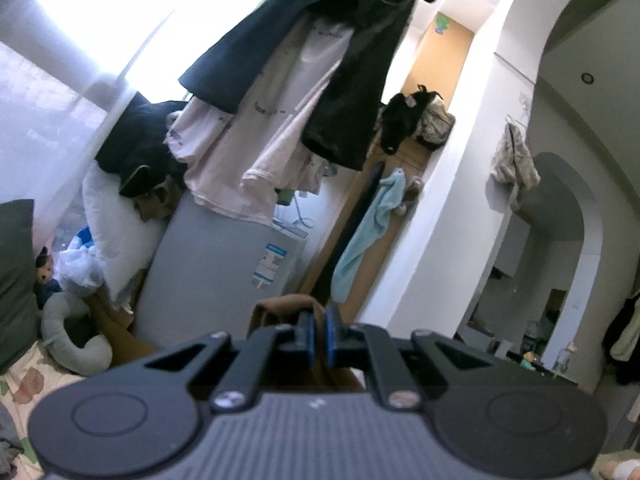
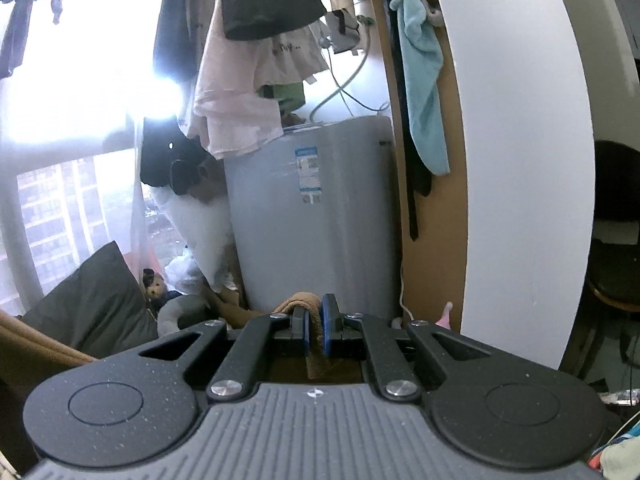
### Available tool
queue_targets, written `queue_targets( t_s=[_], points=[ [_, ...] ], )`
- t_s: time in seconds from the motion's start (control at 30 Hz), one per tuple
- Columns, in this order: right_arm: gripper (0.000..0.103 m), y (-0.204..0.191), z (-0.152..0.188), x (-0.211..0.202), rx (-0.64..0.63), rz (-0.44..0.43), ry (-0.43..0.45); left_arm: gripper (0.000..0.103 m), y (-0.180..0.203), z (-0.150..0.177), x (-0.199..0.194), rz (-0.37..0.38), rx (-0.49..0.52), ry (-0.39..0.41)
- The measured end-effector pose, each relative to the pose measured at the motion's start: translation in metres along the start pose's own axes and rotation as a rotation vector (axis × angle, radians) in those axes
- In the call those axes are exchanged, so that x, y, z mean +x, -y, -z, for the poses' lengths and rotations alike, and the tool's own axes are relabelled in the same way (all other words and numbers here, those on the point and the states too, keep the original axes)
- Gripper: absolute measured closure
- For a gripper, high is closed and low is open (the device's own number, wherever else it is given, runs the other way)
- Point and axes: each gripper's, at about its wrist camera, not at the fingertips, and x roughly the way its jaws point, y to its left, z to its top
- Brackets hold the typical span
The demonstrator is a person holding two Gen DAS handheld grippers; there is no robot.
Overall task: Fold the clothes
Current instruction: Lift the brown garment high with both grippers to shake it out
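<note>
Both tongs, left [image 1: 319, 334] & right [image 2: 316, 326], are pinching brown cloth [image 2: 301, 302] held up in the air; rest of it's hanging hidden below. Fridge [image 2: 316, 216] sticker [image 2: 309, 175] is reading too blurry.

Both views toward grey washer [image 1: 224, 272] [image 2: 316, 216]

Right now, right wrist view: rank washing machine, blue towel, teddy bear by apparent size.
1. washing machine
2. blue towel
3. teddy bear

Apparent size only; their depths differ.
</note>
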Motion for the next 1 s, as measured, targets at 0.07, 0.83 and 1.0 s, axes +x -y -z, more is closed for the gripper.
queue_targets(
  t_s=[0.07, 0.83, 1.0],
  points=[
    [0.099, -0.006, 0.000, 0.003, -0.006, -0.007, -0.007, 0.097, -0.010, 0.003, -0.003, -0.022, -0.027, -0.006],
    [0.099, -0.099, 0.073, 0.146, -0.110, -0.118, -0.321, 0.097, -0.189, 0.107, -0.029, -0.374, -0.355, -0.206],
    [0.099, -0.140, 0.085, 0.181, -0.217, -0.151, -0.384, 0.097, -0.221, 0.127, -0.043, -0.447, -0.416, -0.221]
  ],
)
